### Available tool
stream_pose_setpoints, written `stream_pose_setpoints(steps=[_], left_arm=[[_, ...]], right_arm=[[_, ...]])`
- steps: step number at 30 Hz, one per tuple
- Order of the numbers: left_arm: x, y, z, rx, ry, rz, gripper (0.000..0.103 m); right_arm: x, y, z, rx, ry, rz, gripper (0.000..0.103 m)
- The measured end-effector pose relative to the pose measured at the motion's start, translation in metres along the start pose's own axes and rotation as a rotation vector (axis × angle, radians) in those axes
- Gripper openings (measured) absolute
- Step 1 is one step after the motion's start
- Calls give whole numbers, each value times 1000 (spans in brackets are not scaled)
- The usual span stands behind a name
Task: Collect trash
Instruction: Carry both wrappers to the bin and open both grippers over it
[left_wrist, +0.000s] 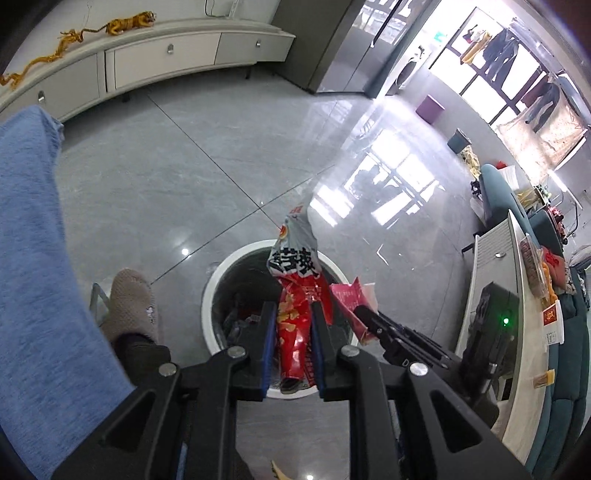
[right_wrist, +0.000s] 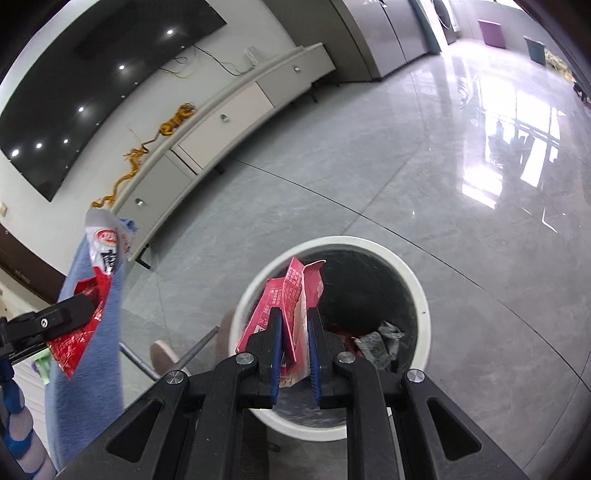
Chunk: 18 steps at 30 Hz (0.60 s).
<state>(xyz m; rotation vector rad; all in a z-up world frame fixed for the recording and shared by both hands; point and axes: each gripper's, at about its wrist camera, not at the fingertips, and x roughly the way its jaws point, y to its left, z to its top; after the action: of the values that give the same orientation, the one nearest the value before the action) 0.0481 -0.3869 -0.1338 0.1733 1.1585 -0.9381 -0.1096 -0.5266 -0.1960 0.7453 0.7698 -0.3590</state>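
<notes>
My left gripper (left_wrist: 291, 314) is shut on a red and grey snack bag (left_wrist: 295, 280) and holds it upright over the white round trash bin (left_wrist: 212, 295). My right gripper (right_wrist: 293, 321) is shut on a pink wrapper (right_wrist: 291, 291) over the same bin (right_wrist: 421, 291). The bin has a dark liner and crumpled trash (right_wrist: 380, 343) at the bottom. In the left wrist view the pink wrapper (left_wrist: 351, 299) and the right gripper's fingers (left_wrist: 373, 321) show at the right of the bin. In the right wrist view the snack bag (right_wrist: 99, 258) and left gripper show at far left.
The person's blue trouser leg (left_wrist: 33, 258) and beige slipper (left_wrist: 131, 302) stand left of the bin. A white low cabinet (left_wrist: 162, 59) runs along the far wall. A white table (left_wrist: 517, 332) with a black device and snacks is at right, a teal sofa behind it.
</notes>
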Motion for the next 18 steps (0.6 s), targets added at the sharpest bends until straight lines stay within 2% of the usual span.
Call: stream_pose_setpoints(steps=[2,3,4,6,8,14,18], left_arm=[[10,-2,2,-11,19,-14,18],[12,-1,3,-17,27,-25,25],[14,-1,2,-25,31,-33,37],[15,-2,5,-35,22,-36,50],[15,-4,5,-38,18,-32,50],[-4,-4,-4,-28,-9,20,50],[-28,-3,-18,-15,-43,68,50]], right_arm=[[5,-6,2,7,9,-13,15],[7,-9,2,12,16,-23,18],[10,-10,3,15,21,-28,21],[13,-12,3,19,28,-29,38],[15,-13,3,17,34,-38,44],[5,-9,2,22,29,-30,44],[-15,-2,2,37,-9,-22,44]])
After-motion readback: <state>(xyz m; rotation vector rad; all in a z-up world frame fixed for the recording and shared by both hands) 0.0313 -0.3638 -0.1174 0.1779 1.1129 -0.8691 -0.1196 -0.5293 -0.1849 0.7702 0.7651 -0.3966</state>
